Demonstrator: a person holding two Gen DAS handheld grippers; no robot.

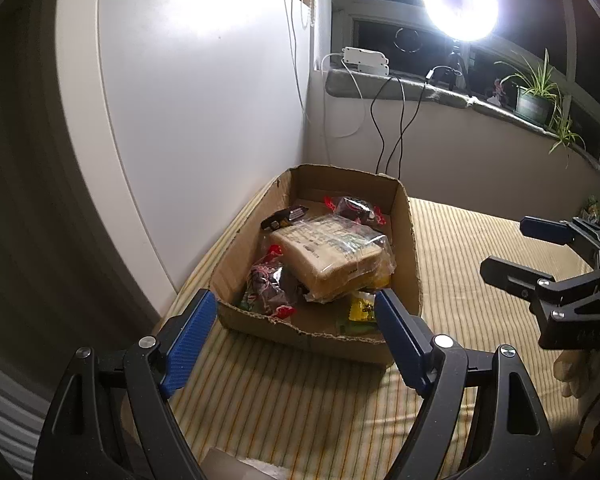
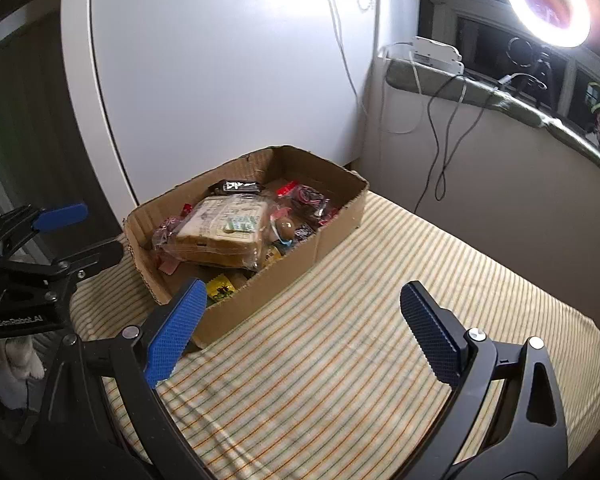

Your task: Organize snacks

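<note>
Presently, one cardboard box (image 1: 404,240), open-topped with torn rims, holding all the snacks in view; it stands just ahead of the left gripper (image 1: 296,336), its near wall framed between the spread jaws, and ahead and to the left of the right gripper (image 2: 300,332).

- Left gripper: jaws released, nothing between the pads.
- Right gripper: jaws released and wide, only bare cloth between them.
- Bagged sliced bread (image 1: 332,252): topmost item, lying tilted across the pile. Likely light and very soft; the clear wrapper looks slippery and crushes easily. Best taken by the loose film at an end, or lightly across the loaf's flat faces.
- Red-and-dark wrapped sweets (image 1: 354,208) at the far end, beyond the bread: probably small, light and crinkly, best pinched at a twisted end.
- Black packet (image 2: 236,187) against the far wall: flat, likely thin and hard to get under.
- Yellow packet (image 1: 362,308) at the near end, just inside the wall: partly buried under the bread.
- The box itself: stiff enough to grip by a wall, though the ragged edges may buckle.

Surface: striped cloth (image 2: 340,360) over what appears a soft, padded top; it may sag or wrinkle under pressure. Room: white cabinet panel (image 1: 200,100) close behind the box, windowsill with a ring light (image 1: 460,4), cables, potted plant (image 1: 536,96).
</note>
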